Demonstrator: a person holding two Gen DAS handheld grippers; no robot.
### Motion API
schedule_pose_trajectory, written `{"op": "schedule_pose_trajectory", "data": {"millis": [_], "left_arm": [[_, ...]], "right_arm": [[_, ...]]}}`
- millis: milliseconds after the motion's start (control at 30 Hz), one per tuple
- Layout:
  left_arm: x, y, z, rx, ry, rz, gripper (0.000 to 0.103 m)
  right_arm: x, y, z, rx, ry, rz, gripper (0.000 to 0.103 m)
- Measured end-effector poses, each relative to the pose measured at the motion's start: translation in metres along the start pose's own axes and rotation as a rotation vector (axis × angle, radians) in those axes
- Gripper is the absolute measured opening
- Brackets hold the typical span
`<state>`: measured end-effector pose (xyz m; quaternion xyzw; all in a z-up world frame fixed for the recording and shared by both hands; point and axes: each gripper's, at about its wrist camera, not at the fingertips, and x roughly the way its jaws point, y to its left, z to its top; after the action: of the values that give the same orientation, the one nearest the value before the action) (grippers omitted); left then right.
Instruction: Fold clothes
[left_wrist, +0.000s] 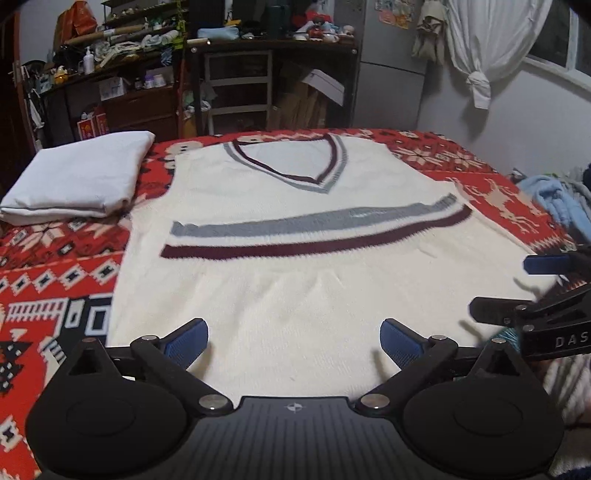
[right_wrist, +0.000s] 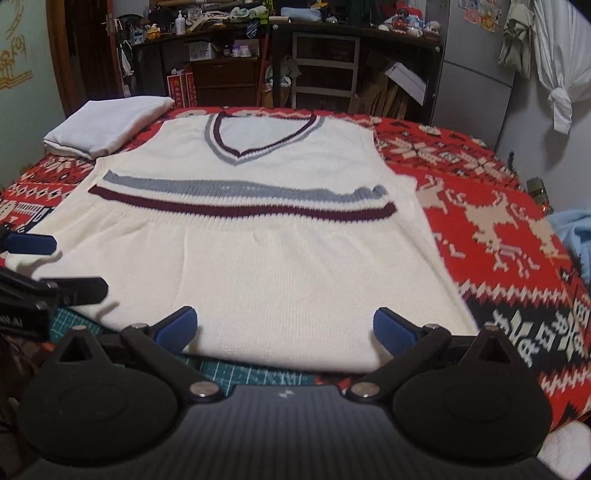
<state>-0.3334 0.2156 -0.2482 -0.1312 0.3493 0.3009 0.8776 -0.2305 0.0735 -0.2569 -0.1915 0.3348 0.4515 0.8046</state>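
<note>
On the bed, spread flat over the red blanket, I've got the cream vest, V-neck at the far end and the grey and maroon stripes running across the middle. Its near hem sits right in front of both tools. My left gripper is spread wide, nothing between the blue pads, and the vest's near edge lies just past them. Same deal with the right gripper: wide apart, empty, hovering over the near hem, with a bit of green cutting mat peeking out under the edge. Each tool shows up at the side of the other's view. A folded white cloth sits at the vest's far left corner, beside it.
</note>
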Motion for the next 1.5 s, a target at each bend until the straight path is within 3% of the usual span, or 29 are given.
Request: {"op": "schedule_pose_trajectory", "data": {"millis": [100, 233, 300, 467, 567, 800, 1033, 1433, 1500], "left_arm": [[0.018, 0.005, -0.003, -0.003, 0.072, 0.048, 0.102], [0.013, 0.003, -0.011, 0.011, 0.05, 0.056, 0.103], [0.012, 0.003, -0.008, -0.008, 0.082, 0.06, 0.103], [0.022, 0.004, 0.01, -0.038, 0.239, 0.078, 0.103], [0.028, 0.005, 0.017, -0.024, 0.293, 0.063, 0.103], [0.025, 0.002, 0.015, -0.039, 0.258, 0.086, 0.103], [0.025, 0.002, 0.015, -0.087, 0.23, 0.113, 0.103], [0.026, -0.002, 0.016, -0.087, 0.245, 0.123, 0.103], [0.022, -0.001, 0.019, -0.094, 0.249, 0.114, 0.097]], "right_arm": [[0.006, -0.004, 0.01, -0.002, -0.012, -0.012, 0.103], [0.033, -0.011, 0.011, 0.039, 0.072, -0.013, 0.103], [0.029, -0.015, 0.008, 0.075, 0.052, -0.009, 0.103], [0.03, -0.013, 0.014, 0.087, 0.139, -0.042, 0.103], [0.034, -0.015, 0.021, 0.107, 0.21, -0.045, 0.103], [0.042, -0.016, 0.029, 0.094, 0.257, -0.032, 0.103], [0.037, -0.012, 0.023, 0.116, 0.193, -0.061, 0.103], [0.037, -0.01, 0.024, 0.115, 0.203, -0.067, 0.103], [0.037, -0.011, 0.024, 0.133, 0.197, -0.07, 0.103]]}}
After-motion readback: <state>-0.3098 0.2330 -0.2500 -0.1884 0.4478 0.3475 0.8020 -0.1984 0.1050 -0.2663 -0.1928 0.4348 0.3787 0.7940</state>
